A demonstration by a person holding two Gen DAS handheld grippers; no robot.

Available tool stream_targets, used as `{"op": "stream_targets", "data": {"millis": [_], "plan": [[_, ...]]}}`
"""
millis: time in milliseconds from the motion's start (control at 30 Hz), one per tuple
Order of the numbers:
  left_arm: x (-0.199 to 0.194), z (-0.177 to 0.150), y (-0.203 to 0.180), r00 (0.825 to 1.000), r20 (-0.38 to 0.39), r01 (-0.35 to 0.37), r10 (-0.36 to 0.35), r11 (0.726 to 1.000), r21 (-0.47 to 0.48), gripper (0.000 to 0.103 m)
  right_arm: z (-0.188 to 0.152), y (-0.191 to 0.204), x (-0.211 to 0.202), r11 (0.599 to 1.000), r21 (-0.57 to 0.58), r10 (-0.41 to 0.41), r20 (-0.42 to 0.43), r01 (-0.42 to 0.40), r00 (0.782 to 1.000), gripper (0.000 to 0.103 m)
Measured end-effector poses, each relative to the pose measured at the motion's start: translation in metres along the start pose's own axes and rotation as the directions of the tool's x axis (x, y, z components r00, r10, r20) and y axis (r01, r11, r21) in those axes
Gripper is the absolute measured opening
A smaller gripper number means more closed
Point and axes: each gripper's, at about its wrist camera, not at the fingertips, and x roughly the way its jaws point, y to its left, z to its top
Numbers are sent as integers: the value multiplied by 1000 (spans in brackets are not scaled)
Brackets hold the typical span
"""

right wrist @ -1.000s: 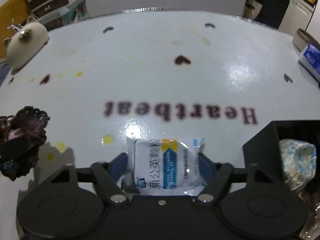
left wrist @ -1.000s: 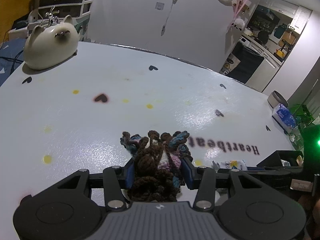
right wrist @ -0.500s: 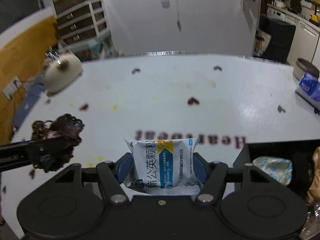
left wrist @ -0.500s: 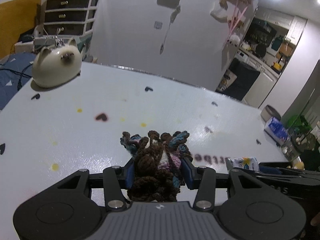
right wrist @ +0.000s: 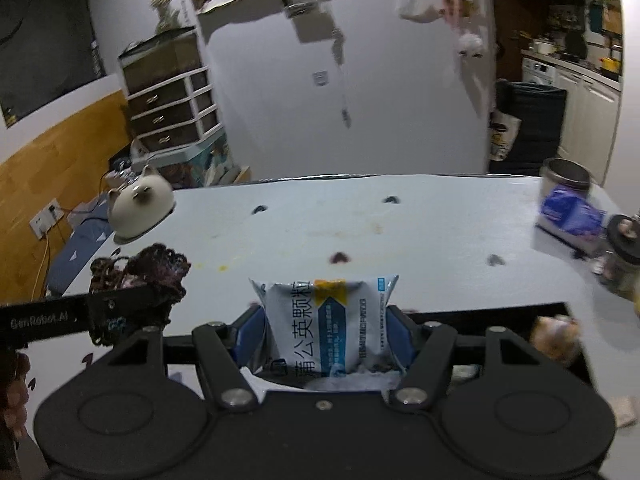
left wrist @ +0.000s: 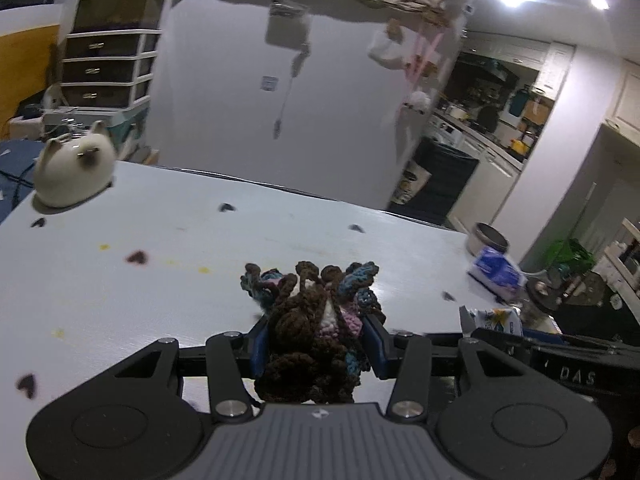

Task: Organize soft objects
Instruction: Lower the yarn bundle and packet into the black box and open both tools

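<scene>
My left gripper (left wrist: 318, 344) is shut on a brown, pink and blue crocheted yarn piece (left wrist: 316, 320), held above the white table (left wrist: 160, 264). It also shows in the right wrist view (right wrist: 140, 280), at the left. My right gripper (right wrist: 324, 332) is shut on a white and blue medicine sachet (right wrist: 326, 320), held above a black bin (right wrist: 568, 320) that holds soft items. The sachet also shows in the left wrist view (left wrist: 490, 320), at the right.
A cream cat-shaped plush (left wrist: 72, 176) sits at the table's far left corner. A blue tissue pack (left wrist: 496, 272), a grey tin (left wrist: 486, 238) and a jar (right wrist: 622, 256) stand at the table's right edge. Drawers and kitchen units lie beyond the table.
Both grippers have risen from the table with their loads and tilted up, so more of the room shows. The right gripper now sits over the black bin's edge.
</scene>
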Motion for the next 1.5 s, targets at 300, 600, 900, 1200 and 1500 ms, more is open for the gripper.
{"op": "stream_targets", "data": {"millis": [300,600,900,1200,1500], "plan": [[7,-20,-87,995,-31,93,-91,995,46,48,-9,-85,-43,997,47,-59,4,59,998,66],[12,-39,-133,994,-44,101,-98,993,55,48,-25,-142,-12,984,171,99,-250,-57,963,66],[21,-54,-147,990,-104,96,-94,995,20,48,-40,-165,41,987,160,58,-446,16,893,66],[61,-67,-173,969,-207,143,-134,989,26,51,-47,-185,41,983,184,68,-418,11,906,75],[71,-68,-180,972,-197,130,-129,991,-10,63,-40,-199,9,975,219,109,-350,-32,930,81]]}}
